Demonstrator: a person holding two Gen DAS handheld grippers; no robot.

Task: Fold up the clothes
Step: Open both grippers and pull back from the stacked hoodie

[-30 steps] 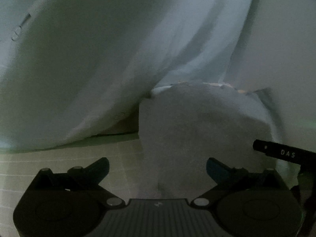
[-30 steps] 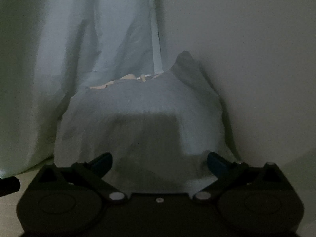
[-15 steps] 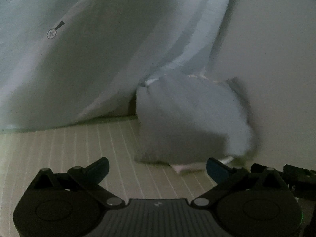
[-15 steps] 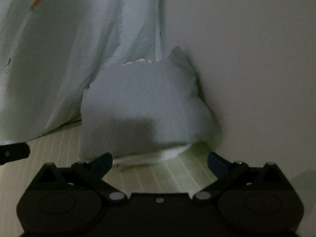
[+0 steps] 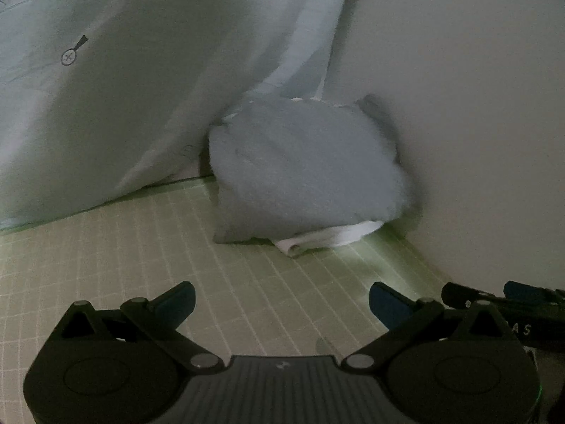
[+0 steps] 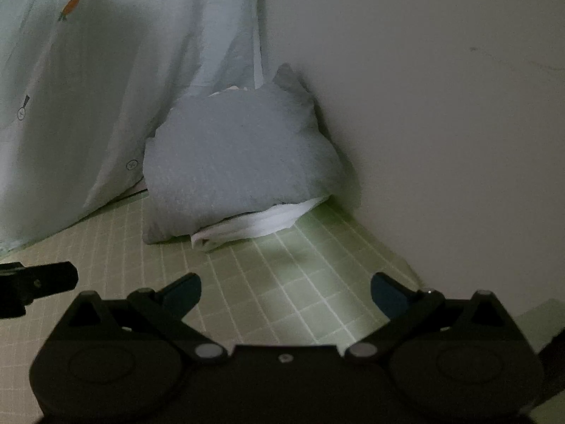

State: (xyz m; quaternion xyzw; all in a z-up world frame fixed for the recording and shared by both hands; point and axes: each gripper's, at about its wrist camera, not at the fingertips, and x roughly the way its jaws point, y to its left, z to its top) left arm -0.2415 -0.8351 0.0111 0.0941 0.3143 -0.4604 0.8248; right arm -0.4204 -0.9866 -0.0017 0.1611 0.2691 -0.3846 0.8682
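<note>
Two grippers, both with jaws spread wide and nothing between them. The left gripper sits at the bottom of its own view, blue-tipped fingers well apart over the green gridded mat. The right gripper looks the same in its view, hovering over the mat with its fingers splayed.

The folded clothes are sitting around the middle of the left view, a grey-blue bundle leaning into the corner where the pale wall meets the printed sheet. A white folded layer pokes out from under the grey one along its lower edge, resting on the mat. From the right wrist the same pile is center frame, a bit left of middle, with the white layer sticking out at the bottom front. One corner of the grey piece stands up in a little peak against the wall.

The sheet fills the upper left of the right view and has small prints on it, including an orange carrot near the top left. Lighting is pretty dim so fabric detail is hard to make out.

Each gripper also catches a bit of the other: a dark part at the lower right edge of the left view, and one at the left edge of the right view. Neither gripper is touching the clothes; the pile is well apart from both.
</note>
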